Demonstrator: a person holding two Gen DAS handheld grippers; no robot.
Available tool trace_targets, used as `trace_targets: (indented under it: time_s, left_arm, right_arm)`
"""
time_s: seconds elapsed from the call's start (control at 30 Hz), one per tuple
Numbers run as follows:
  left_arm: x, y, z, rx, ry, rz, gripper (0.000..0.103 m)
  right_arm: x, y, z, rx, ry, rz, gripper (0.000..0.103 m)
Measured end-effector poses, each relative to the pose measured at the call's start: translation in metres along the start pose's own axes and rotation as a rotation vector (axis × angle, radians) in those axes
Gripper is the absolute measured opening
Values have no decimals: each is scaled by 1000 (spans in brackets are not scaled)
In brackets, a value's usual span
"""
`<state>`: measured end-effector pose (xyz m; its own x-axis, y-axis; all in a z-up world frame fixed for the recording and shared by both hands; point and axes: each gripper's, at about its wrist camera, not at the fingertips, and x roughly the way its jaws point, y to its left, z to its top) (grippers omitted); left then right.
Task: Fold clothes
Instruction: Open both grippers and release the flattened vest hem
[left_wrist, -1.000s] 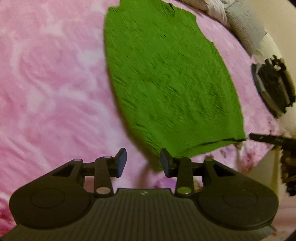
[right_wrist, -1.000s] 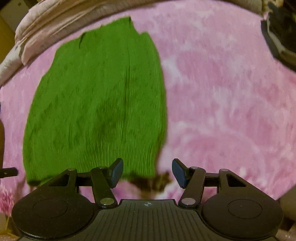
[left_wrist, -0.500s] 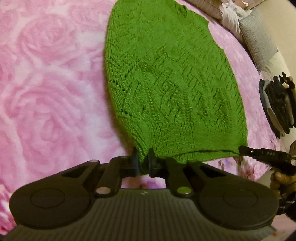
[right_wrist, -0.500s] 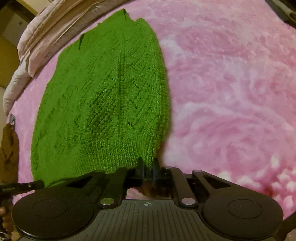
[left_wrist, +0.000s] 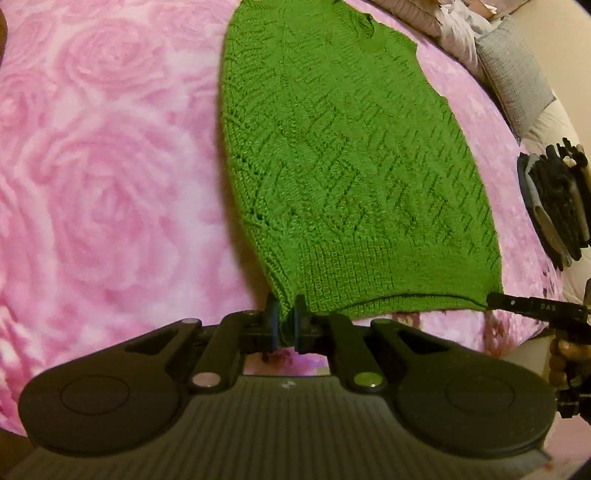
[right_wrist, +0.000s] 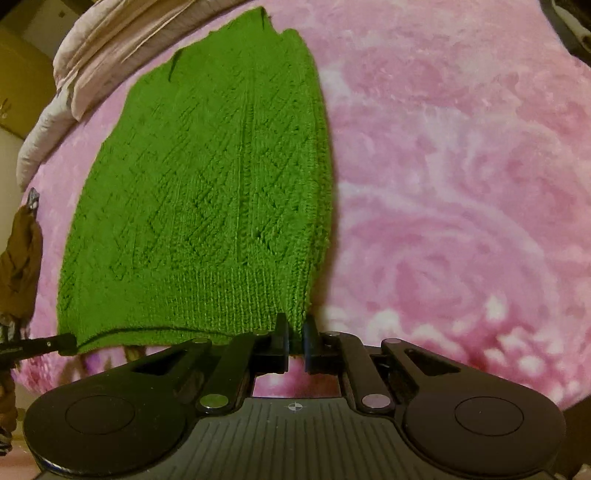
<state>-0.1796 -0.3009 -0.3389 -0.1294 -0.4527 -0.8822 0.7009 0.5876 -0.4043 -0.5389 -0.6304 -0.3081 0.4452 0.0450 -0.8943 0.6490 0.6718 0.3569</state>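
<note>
A green knitted sweater (left_wrist: 354, 170) lies flat on a pink rose-patterned blanket (left_wrist: 110, 184), its ribbed hem toward me. My left gripper (left_wrist: 286, 325) is shut on the hem's near left corner. In the right wrist view the same sweater (right_wrist: 207, 199) fills the left half, and my right gripper (right_wrist: 294, 339) is shut on the hem's near right corner. Each gripper's tip shows in the other's view: the right gripper (left_wrist: 517, 304) at the hem's far corner, the left gripper (right_wrist: 48, 345) likewise. The hem edge hangs slightly lifted between them.
Pale bedding and a grey pillow (left_wrist: 517, 74) are piled at the far edge beyond the sweater. A dark object (left_wrist: 554, 206) lies at the right edge of the bed. Brown cloth (right_wrist: 18, 258) and a hand (left_wrist: 561, 358) show at the sides. Bare blanket (right_wrist: 461, 184) spreads right.
Both grippers were open above the hem a second ago; they dropped onto the hem corners and shut on them. Since then the hem has drawn a little toward me.
</note>
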Motion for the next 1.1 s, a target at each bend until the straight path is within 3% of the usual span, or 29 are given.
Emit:
trace_targets:
  time_s: [0.03,0.17,0.2,0.3,0.37,0.6,0.63,0.77,1.1]
  left_arm:
    - [-4,-2,1,5,3,5,6]
    - [-23,-11,4,17,60,82,7]
    - [-31,-15,5,29,69,105,8]
    - [-59,-28,7,54,70,142,11]
    - [-76,-39,9,66,63,165,31]
    - [-122,-82,18,130,27,239,54]
    - [-127,-87,19,140,15,245,63]
    - [-144,-104,23,190,-27,269,84]
    - [-157,-123,36,271,-85,304,94]
  right_arm:
    - [-3,2,0,-7,2,-10,7]
    - [-26,10,-2,-32,6,-63,54]
    - [-34,13,-1,-34,3,-68,59]
    - [-58,28,4,-63,11,-82,61]
    - [-71,44,6,-109,34,-99,62]
    - [-101,95,14,-217,81,-93,63]
    - [-105,101,14,-223,82,-90,63]
    - [-115,123,17,-274,74,-104,64]
    - [-122,157,24,-342,57,-96,65]
